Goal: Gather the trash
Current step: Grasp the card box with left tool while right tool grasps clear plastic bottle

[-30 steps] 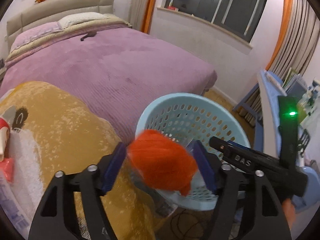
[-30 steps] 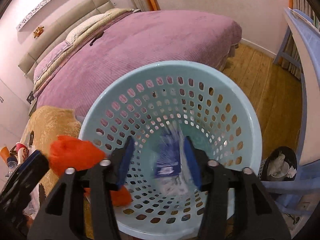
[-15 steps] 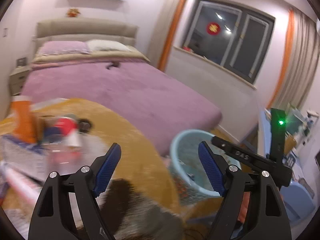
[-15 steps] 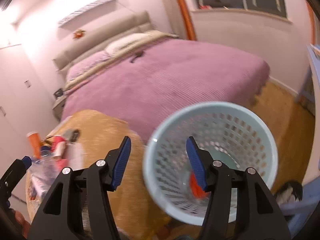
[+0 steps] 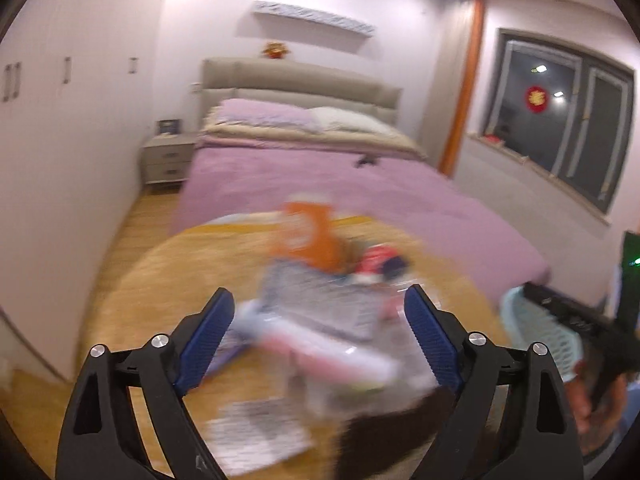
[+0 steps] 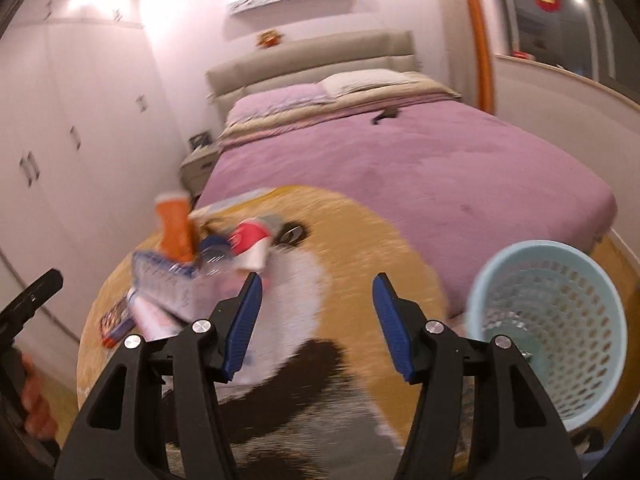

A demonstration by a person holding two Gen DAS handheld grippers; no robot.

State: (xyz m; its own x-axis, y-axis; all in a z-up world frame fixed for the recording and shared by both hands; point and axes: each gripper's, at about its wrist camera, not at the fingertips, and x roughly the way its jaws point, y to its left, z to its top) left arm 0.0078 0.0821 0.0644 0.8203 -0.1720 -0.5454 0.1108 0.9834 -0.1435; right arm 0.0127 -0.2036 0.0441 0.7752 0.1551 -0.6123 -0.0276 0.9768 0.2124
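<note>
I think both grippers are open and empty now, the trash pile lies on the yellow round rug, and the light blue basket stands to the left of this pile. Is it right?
One detail is wrong: the light blue basket stands to the right of the trash pile, as the right wrist view shows. The rest holds: the left gripper and right gripper are open and empty, and the pile lies on the yellow round rug.

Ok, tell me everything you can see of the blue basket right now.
The blue basket is a round, pale blue plastic bin, its wall pierced with rows of holes. It stands upright and open-topped on the floor beside the purple bed, at the rug's edge. Something small lies at its bottom; neither gripper touches it.
</note>
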